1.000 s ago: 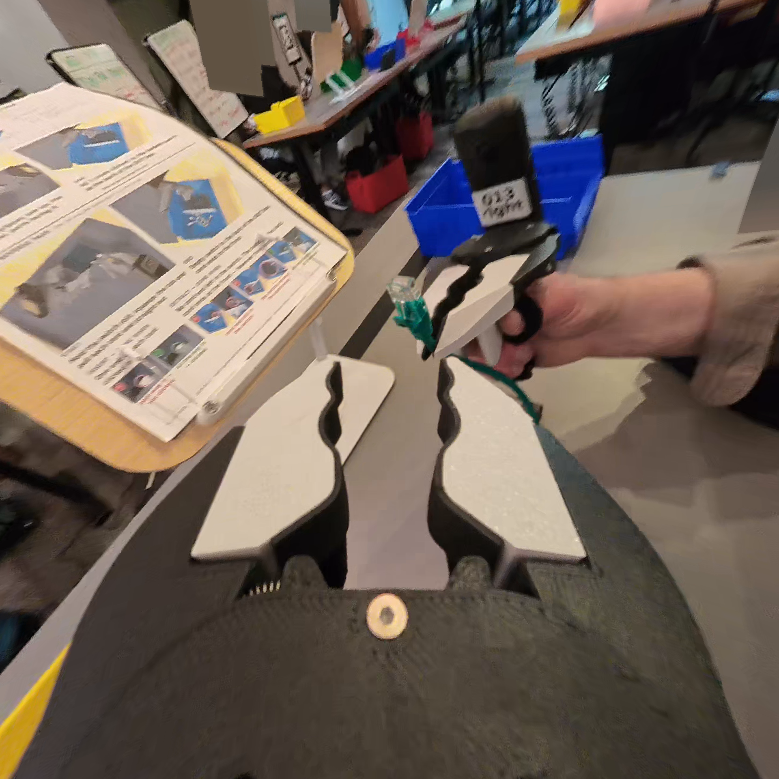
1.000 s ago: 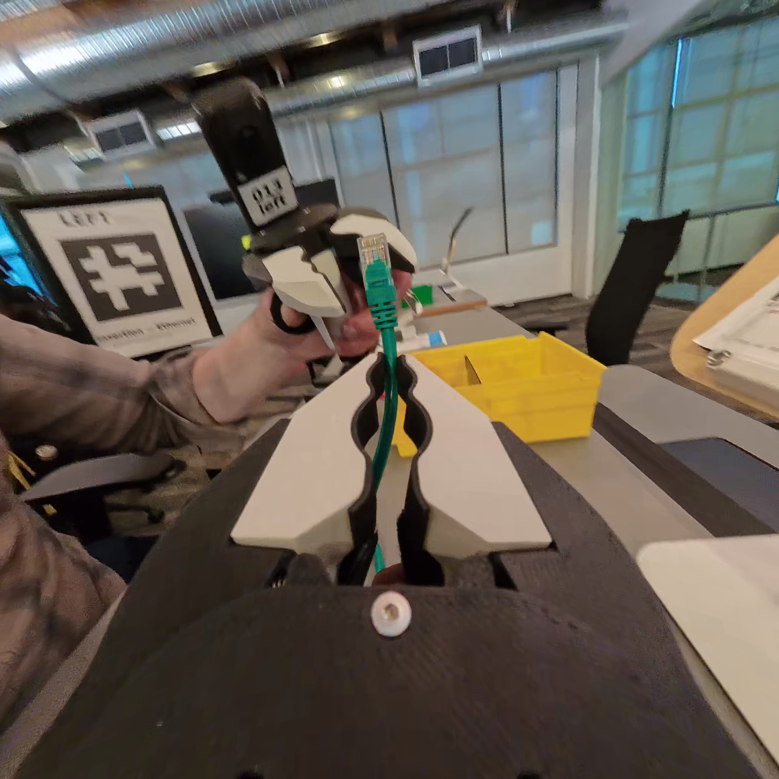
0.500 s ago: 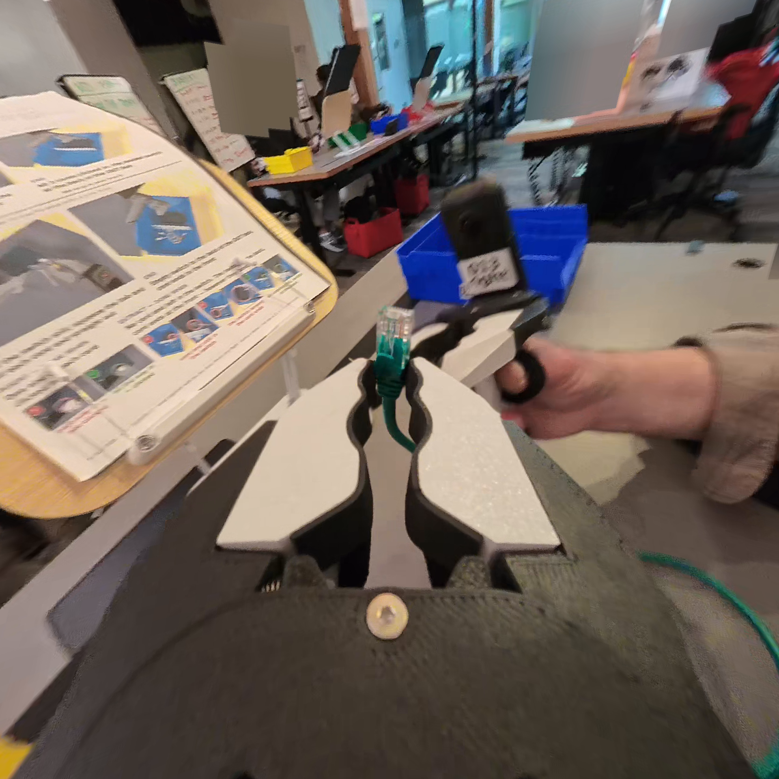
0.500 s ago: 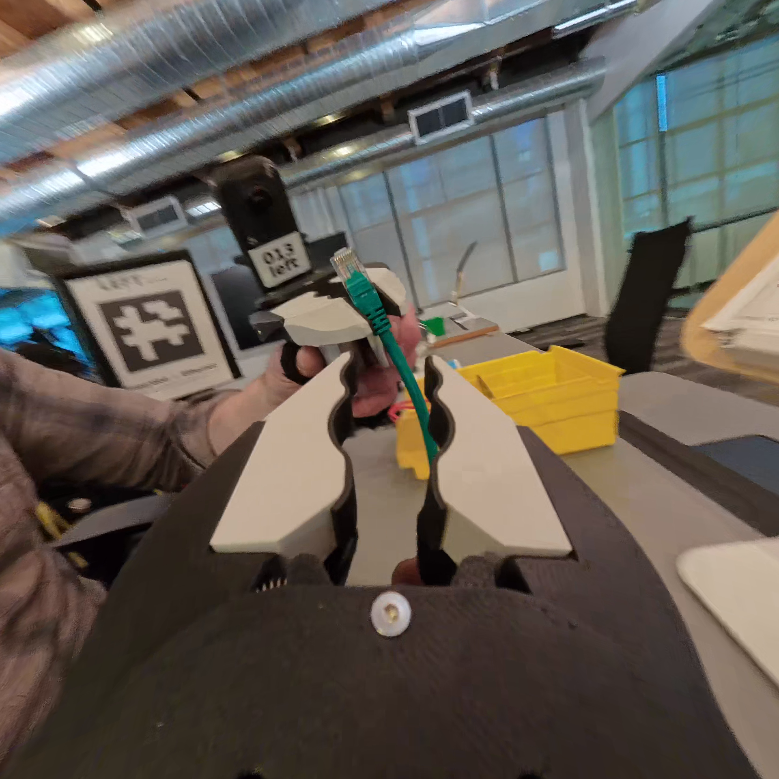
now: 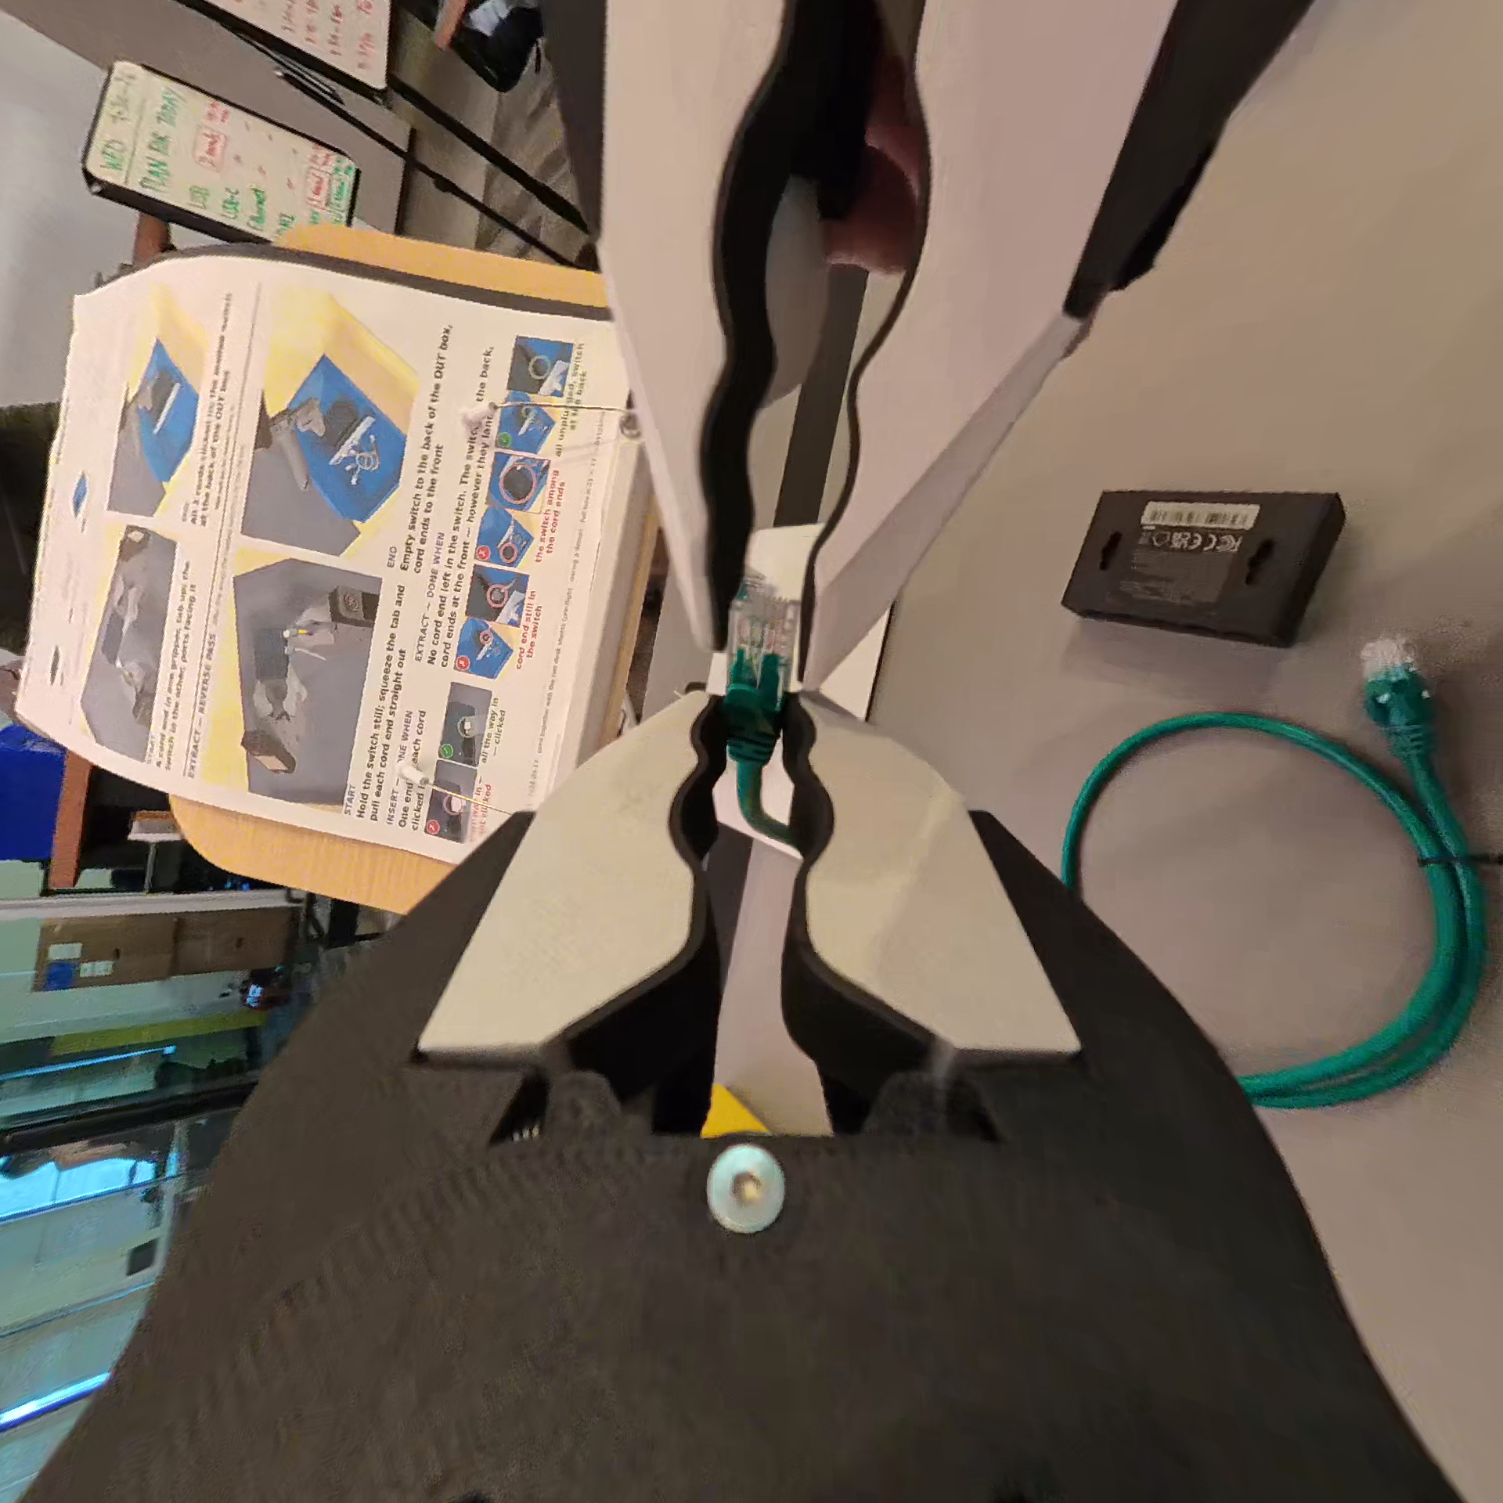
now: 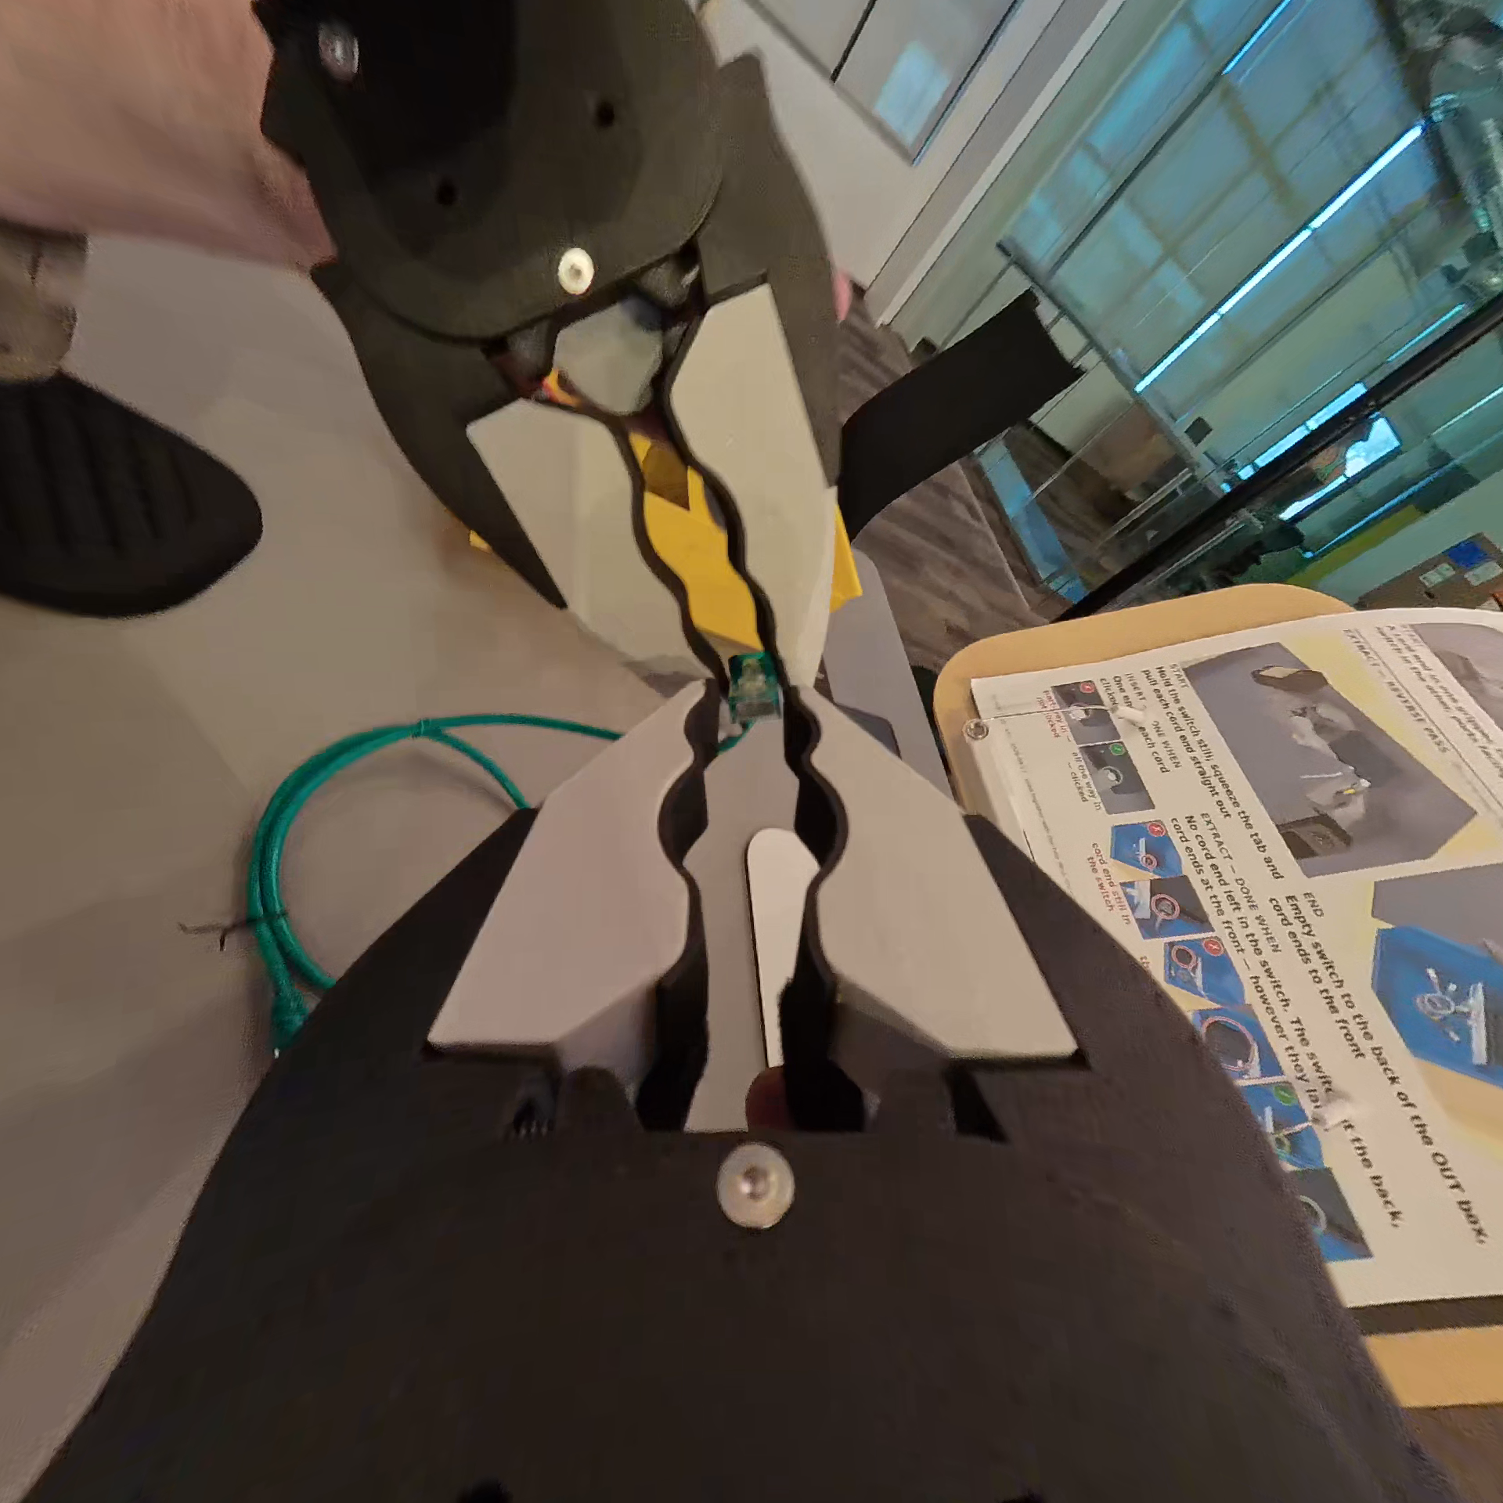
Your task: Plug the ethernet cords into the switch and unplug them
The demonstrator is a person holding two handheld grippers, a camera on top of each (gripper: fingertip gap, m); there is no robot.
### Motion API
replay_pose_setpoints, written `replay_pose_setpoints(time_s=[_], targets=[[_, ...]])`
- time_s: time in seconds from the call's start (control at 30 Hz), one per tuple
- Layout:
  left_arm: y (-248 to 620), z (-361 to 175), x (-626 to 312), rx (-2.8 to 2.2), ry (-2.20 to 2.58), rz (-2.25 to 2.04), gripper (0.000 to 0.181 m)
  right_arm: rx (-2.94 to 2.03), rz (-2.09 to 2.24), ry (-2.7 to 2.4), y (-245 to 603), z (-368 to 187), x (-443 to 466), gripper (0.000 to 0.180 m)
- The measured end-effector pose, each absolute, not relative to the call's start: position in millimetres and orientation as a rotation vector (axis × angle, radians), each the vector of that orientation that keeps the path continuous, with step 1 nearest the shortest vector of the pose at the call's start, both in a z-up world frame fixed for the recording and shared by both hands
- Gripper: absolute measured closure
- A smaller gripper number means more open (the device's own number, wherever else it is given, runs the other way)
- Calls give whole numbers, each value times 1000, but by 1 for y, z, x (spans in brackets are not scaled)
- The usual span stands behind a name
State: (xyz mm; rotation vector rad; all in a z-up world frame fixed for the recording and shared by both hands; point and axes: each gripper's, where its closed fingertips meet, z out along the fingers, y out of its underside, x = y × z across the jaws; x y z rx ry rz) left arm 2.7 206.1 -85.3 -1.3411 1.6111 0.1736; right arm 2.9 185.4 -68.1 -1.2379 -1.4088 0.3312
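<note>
A green ethernet cord's plug (image 5: 760,651) is held in the air between both grippers, which meet tip to tip. In the left wrist view my left gripper (image 5: 752,709) is shut on the plug's green boot. My right gripper (image 5: 760,642) comes in from above and its fingertips close on the clear end. In the right wrist view the clear plug (image 6: 752,691) sits between the tips of my right gripper (image 6: 747,706), with the left gripper (image 6: 747,651) opposite. The black switch (image 5: 1204,565) lies on the grey table (image 5: 1179,285). The rest of the cord (image 5: 1448,935) is coiled there, with its other plug (image 5: 1395,675) free.
An instruction sheet on a wooden board (image 5: 285,569) stands to the left; it also shows in the right wrist view (image 6: 1301,895). A yellow bin (image 6: 699,553) sits behind the left gripper. The coiled cord also shows there (image 6: 276,854). A black chair part (image 6: 106,520) is at the left. The tips of both grippers are at nearly the same place. About 20 cm separates my left fingertips from the black switch (image 5: 1204,565).
A second ago the right gripper held the cord and the left was open. The left then shut on the plug, the right opened, and now the right has closed on the plug's clear end. Both views have swung down toward the table.
</note>
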Motion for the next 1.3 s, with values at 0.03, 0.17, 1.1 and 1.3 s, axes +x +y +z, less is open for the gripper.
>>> replay_pose_setpoints(time_s=[0.03,0.17,1.1,1.3], targets=[[206,-85,3,-1333,1621,187,167,-1244,304,-1432,186,-71,3,167],[203,-89,3,-1332,1672,202,167,-1246,271,-1467,186,-76,4,170],[216,-53,-17,-1297,1377,-878,132,-816,1443,-856,155,-2,26,170],[172,-31,14,-1097,1355,-970,122,-893,1395,-854,165,-21,26,170]])
